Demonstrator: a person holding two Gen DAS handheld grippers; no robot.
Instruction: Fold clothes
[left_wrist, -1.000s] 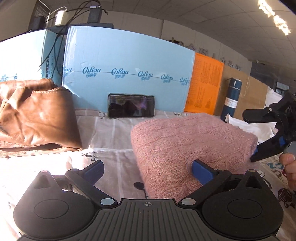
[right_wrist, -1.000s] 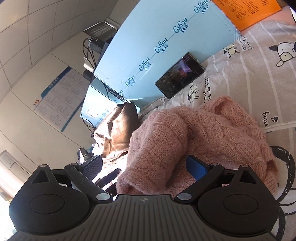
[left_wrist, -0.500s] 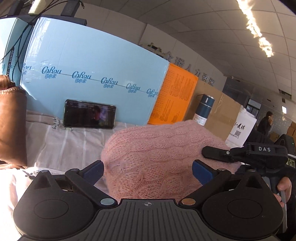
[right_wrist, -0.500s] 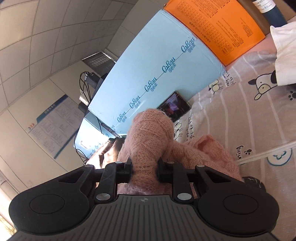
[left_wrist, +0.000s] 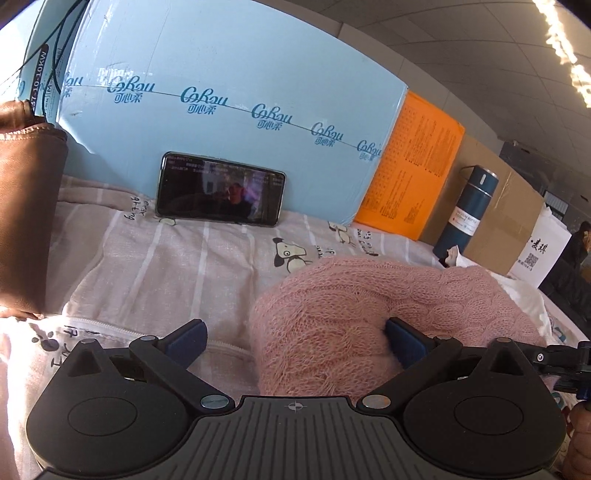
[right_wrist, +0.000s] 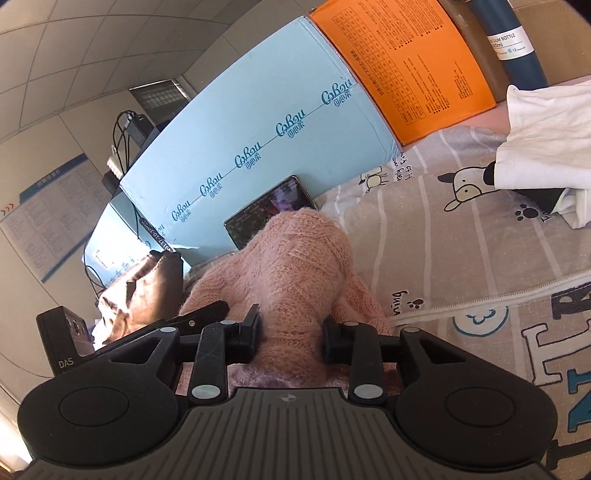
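1. On the printed bedsheet (left_wrist: 207, 266), in front of the phone (left_wrist: 220, 194): pink sweater (left_wrist: 369, 317), bunched.
2. Right gripper (right_wrist: 291, 332) clamped on a raised sweater fold.
3. Left gripper (left_wrist: 295, 338) wide apart, one finger (left_wrist: 404, 341) touching knit, gripping nothing.
4. Likely mid-fold or carrying; stage unclear.

Pink sweater (right_wrist: 291, 273) is covering phone (right_wrist: 258, 218) lower corner; right wrist view's top edge is cropping blue bottle (right_wrist: 517, 48).

Pink cable-knit sweater (left_wrist: 369, 314) on grey-striped, cartoon-printed sheet (left_wrist: 184, 258).
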